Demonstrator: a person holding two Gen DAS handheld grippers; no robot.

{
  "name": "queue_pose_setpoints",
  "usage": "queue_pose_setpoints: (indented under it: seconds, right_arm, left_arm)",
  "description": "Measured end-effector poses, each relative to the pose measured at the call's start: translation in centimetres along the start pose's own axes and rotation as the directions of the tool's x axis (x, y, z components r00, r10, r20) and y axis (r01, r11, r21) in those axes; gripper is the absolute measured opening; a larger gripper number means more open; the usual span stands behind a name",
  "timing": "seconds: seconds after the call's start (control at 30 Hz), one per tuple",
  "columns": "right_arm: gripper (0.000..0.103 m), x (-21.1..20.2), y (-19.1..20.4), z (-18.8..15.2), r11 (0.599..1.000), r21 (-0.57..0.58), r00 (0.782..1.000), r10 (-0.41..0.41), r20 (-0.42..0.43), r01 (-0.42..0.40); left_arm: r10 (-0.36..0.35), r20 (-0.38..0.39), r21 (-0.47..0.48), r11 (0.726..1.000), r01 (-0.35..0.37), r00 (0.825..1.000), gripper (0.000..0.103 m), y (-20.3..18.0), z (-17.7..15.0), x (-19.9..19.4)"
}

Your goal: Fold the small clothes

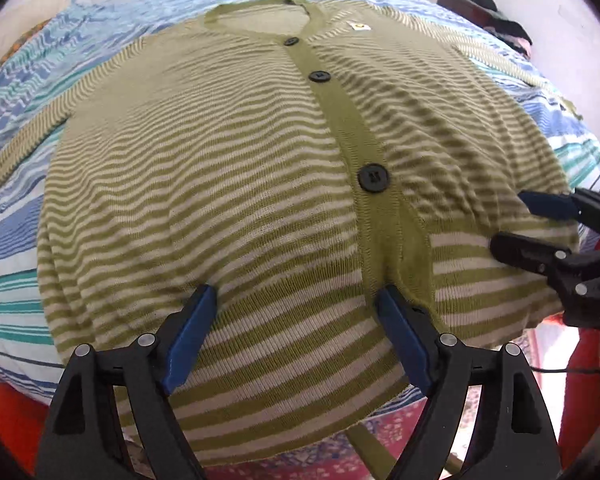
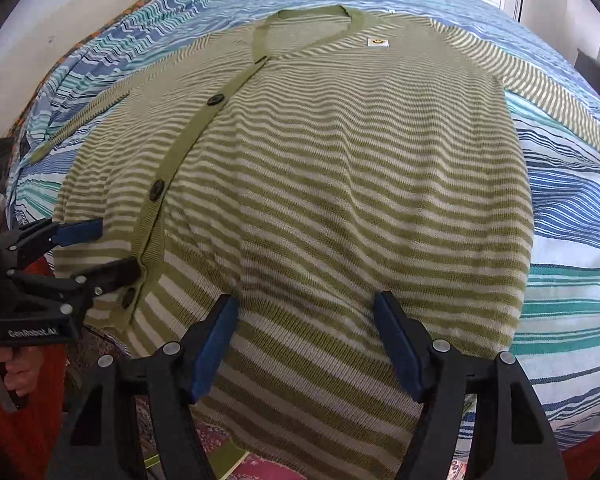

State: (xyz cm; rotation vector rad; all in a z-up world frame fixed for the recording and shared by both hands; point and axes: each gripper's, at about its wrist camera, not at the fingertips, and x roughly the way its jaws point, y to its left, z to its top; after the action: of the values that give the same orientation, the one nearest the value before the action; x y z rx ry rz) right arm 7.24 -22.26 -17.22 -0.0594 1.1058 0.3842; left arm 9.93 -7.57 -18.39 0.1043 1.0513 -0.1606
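Note:
A green-and-cream striped cardigan (image 1: 228,168) (image 2: 340,184) lies spread front-up on the bed, buttoned with black buttons (image 1: 373,177), neckline at the far side. Its sleeves stretch out to both sides, and its hem droops over the bed's near edge. My left gripper (image 1: 296,292) hovers open over the hem, left of the button band, with nothing between its blue pads. My right gripper (image 2: 306,300) stands open over the hem on the cardigan's right half, gripping nothing. Each gripper shows in the other's view: the right gripper (image 1: 512,220), the left gripper (image 2: 118,246).
A blue, teal and white striped bedcover (image 2: 572,216) lies under the cardigan. Below the bed edge is a red patterned rug (image 1: 300,468). A dark piece of furniture with piled clothes (image 1: 496,20) stands at the far right. A hand (image 2: 16,376) holds the left gripper's handle.

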Motion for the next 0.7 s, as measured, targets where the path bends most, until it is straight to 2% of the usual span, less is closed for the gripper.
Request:
queue_pose_setpoints:
  seconds: [0.17, 0.3, 0.7]
  right_arm:
    - [0.071, 0.0, -0.1, -0.4, 1.000, -0.007, 1.000, -0.001, -0.005, 0.001]
    - [0.072, 0.2, 0.2, -0.6, 1.000, -0.013, 1.000, -0.018, -0.002, 0.018]
    - [0.072, 0.1, 0.3, -0.6, 0.999, -0.012, 1.000, -0.029, 0.008, 0.029]
  left_arm:
    - [-0.065, -0.028, -0.047, 0.997, 0.064, 0.997, 0.085, 1.3, 0.2, -0.1]
    - [-0.044, -0.018, -0.020, 0.999, 0.044, 0.999, 0.086, 0.7, 0.1, 0.0]
    - [-0.064, -0.011, -0.004, 0.998, 0.064, 0.998, 0.087, 0.6, -0.3, 0.4]
